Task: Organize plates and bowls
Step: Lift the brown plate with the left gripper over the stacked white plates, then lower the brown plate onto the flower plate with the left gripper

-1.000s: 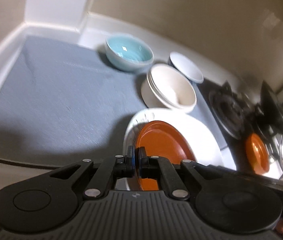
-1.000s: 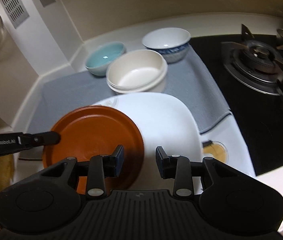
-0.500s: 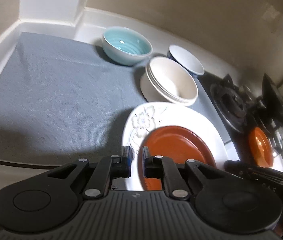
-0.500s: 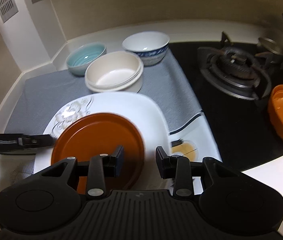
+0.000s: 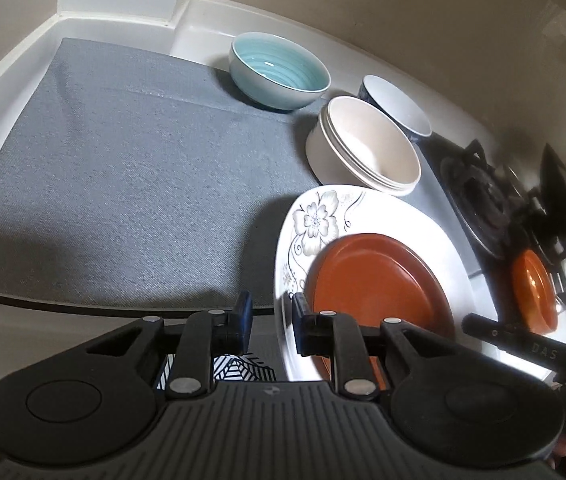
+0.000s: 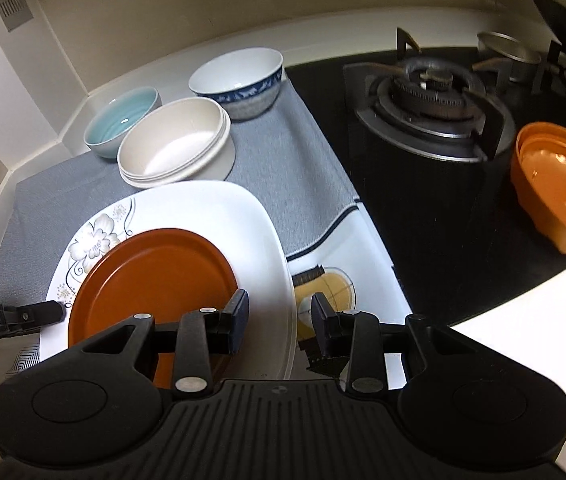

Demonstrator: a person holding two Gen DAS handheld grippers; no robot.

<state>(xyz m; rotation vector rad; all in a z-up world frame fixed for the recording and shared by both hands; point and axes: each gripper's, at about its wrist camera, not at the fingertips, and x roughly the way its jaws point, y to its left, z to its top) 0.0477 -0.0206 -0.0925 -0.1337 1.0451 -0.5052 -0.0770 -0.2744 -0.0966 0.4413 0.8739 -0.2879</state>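
Note:
An orange-brown plate (image 5: 379,280) (image 6: 155,280) lies on a white square plate with a flower print (image 5: 315,216) (image 6: 219,208). My left gripper (image 5: 271,320) is open and empty at the white plate's near-left edge. My right gripper (image 6: 279,324) is open and empty above the white plate's right edge. A stack of cream bowls (image 5: 367,152) (image 6: 175,144), a light blue bowl (image 5: 279,68) (image 6: 123,120) and a blue-patterned white bowl (image 5: 399,104) (image 6: 239,76) stand behind. An orange bowl (image 6: 559,188) (image 5: 531,288) sits on the black stove top.
A grey mat (image 5: 123,160) covers the white counter up to the corner walls. A gas burner (image 6: 431,96) and a metal pot (image 6: 507,52) are to the right. A printed cloth (image 6: 331,288) lies beside the white plate.
My left gripper opened and let go of the orange-brown plate, which now lies flat on the white plate. Both grippers drew back slightly.

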